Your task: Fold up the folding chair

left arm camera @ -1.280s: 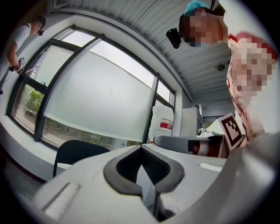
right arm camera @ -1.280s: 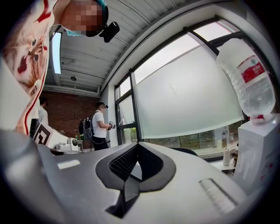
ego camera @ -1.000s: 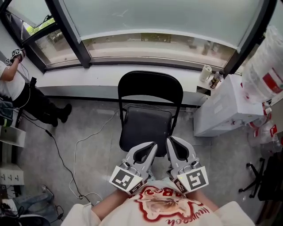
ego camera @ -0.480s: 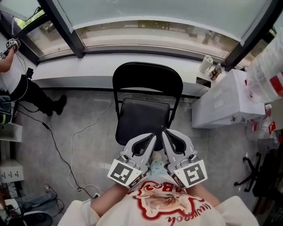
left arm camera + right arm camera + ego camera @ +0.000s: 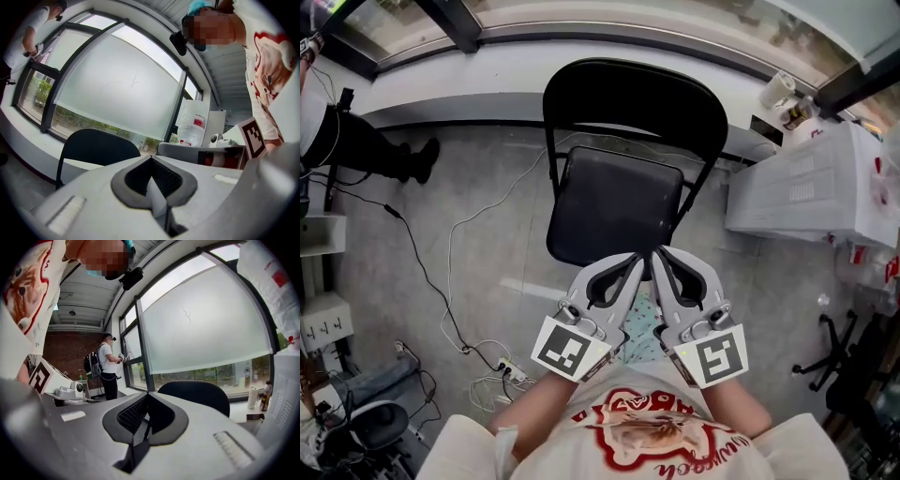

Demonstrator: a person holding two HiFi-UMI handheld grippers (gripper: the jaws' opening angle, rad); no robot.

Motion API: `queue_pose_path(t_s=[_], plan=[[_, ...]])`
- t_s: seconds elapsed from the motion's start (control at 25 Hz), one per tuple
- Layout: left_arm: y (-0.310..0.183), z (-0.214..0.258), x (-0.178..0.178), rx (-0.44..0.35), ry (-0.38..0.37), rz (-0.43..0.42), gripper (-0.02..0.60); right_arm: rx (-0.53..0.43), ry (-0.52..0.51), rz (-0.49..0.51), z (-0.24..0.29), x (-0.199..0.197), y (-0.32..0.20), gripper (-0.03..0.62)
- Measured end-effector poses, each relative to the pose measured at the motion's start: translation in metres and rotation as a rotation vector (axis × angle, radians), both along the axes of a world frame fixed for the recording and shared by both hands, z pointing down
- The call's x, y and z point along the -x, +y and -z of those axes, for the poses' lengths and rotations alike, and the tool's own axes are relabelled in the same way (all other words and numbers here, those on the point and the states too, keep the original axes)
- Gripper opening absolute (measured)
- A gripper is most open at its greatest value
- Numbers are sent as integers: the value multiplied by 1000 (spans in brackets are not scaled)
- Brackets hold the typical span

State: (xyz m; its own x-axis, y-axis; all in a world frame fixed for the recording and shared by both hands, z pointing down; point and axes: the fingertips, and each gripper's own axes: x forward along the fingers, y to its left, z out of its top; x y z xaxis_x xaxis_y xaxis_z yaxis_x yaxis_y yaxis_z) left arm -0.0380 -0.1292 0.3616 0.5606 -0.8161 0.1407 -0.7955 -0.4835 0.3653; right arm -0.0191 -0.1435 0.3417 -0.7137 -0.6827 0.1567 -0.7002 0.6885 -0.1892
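The folding chair (image 5: 619, 206) stands unfolded on the floor (image 5: 478, 262) below the window, and the left tool (image 5: 628, 265) and right tool (image 5: 661, 262), both closed and empty, are now lower, nearer its seat's near edge.

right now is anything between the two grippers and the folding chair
Nothing visible. The left gripper and right gripper, both shut and empty, point at the open folding chair, tips at the front edge of its bare seat in the head view. Whether they touch it I cannot tell.
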Motion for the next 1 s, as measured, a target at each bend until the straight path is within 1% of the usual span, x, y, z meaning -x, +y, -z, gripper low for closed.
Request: queue_pose_path(t_s=[0.08,0.2,0.32,0.48,0.56,0.64,0.72,0.92,1.0], plan=[[-1,-21,3,16,-13,11,0,27,2,-6,-23,1,-1,21],[-4,-53,4,32,-11,21,0,77,28,-22,-62,-1,-3,22],[-6,-76,5,38,3,38,0,113,55,-15,-94,-2,-2,21],[-5,-111,4,42,-12,44,0,151,81,-18,-134,-5,-2,21],[-1,-130,1,50,-39,34,0,175,94,-13,-154,-7,1,22],[2,-151,-3,60,-97,5,0,196,109,-8,-175,-7,3,21],[3,-170,-7,74,-127,-11,0,213,118,-9,-191,-7,3,21],[-1,-196,-8,106,-109,-11,0,271,124,-10,-226,-10,4,21],[-7,-202,-8,110,-100,-14,0,280,136,0,-235,-10,3,22]])
